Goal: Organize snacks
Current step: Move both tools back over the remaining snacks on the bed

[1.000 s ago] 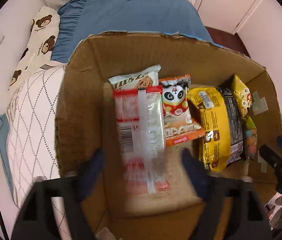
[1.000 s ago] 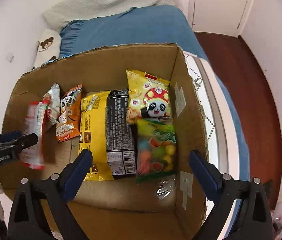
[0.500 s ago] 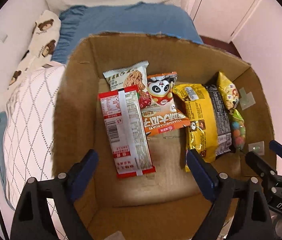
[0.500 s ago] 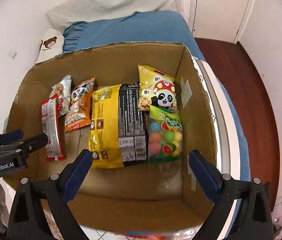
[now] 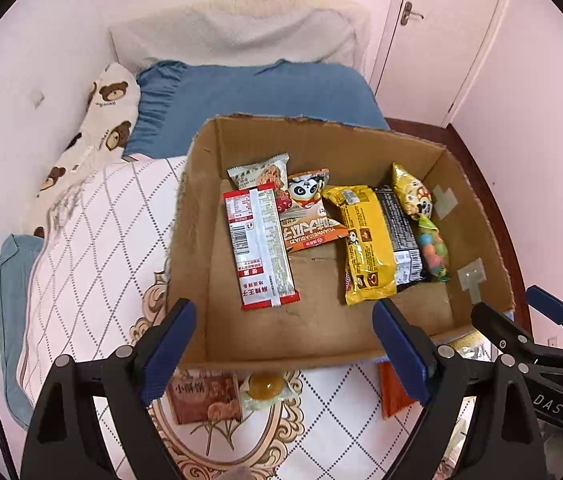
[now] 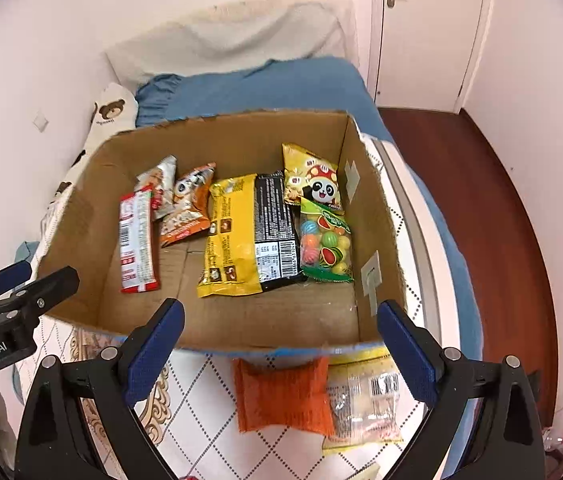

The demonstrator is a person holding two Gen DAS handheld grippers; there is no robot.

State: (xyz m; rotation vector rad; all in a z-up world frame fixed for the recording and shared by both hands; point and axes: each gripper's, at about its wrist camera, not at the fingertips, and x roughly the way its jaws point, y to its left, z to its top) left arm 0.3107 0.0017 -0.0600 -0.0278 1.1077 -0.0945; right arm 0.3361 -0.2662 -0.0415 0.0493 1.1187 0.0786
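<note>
Both hand-held grippers hang above the near edge of an open cardboard box (image 5: 201,280) that sits on a patterned bed cover (image 5: 93,240). The left gripper (image 5: 283,344) has its blue-padded jaws spread wide, holding nothing and touching nothing. The right gripper (image 6: 279,344) is equally wide and empty.

Inside the box, 6 snack packs lie flat in a row along the far wall. From the box's left wall: a long red-and-white packet (image 5: 259,246), a pale packet (image 5: 259,172) partly under it, an orange panda packet (image 5: 309,216), a large yellow-and-black bag (image 5: 375,242), a yellow mushroom-panda bag (image 6: 313,182), and a clear bag of colourful candy balls (image 6: 325,246) by the right wall.

Only the left view shows a brown snack pack (image 5: 203,398) and a small round yellow sweet (image 5: 263,388) outside the box's near wall. Only the right view shows clearly an orange pack (image 6: 283,394) and a clear yellow-edged pack (image 6: 365,400) there.
</note>
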